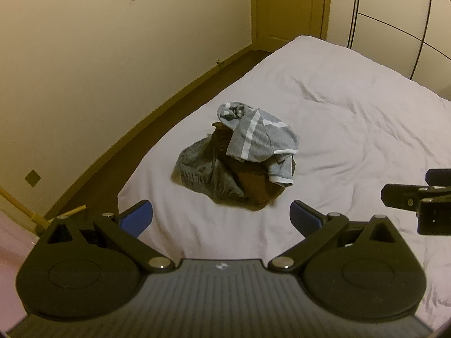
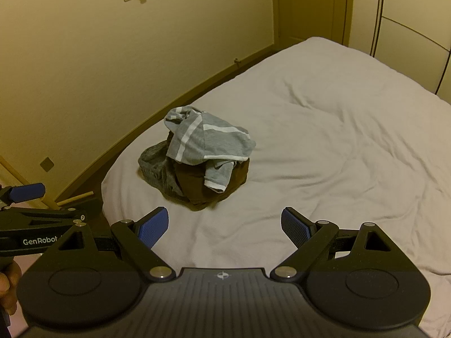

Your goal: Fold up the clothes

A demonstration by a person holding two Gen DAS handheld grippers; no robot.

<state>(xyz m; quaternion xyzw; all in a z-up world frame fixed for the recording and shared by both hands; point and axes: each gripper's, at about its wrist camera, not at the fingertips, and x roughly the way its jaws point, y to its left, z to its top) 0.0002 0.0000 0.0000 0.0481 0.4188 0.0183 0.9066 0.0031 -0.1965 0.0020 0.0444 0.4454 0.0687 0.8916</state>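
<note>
A heap of clothes [image 1: 239,157] lies on the white bed [image 1: 352,129] near its left edge. On top is a grey garment with white stripes [image 1: 253,138], over a brown one [image 1: 259,186] and a dark grey knit one [image 1: 203,174]. In the right wrist view the same heap [image 2: 197,157] sits ahead and left of centre. My left gripper [image 1: 221,218] is open and empty, hovering short of the heap. My right gripper [image 2: 225,225] is also open and empty, a little further back. The left gripper's blue pad [image 2: 26,191] shows at the left edge.
A cream wall [image 1: 112,56] and dark floor strip [image 1: 174,104] run along the bed's left side. A door [image 1: 290,5] and wardrobe panels [image 1: 394,14] stand at the far end. Wrinkled bare sheet [image 2: 352,140] spreads to the right of the heap. A wooden stick [image 2: 74,198] lies by the bed corner.
</note>
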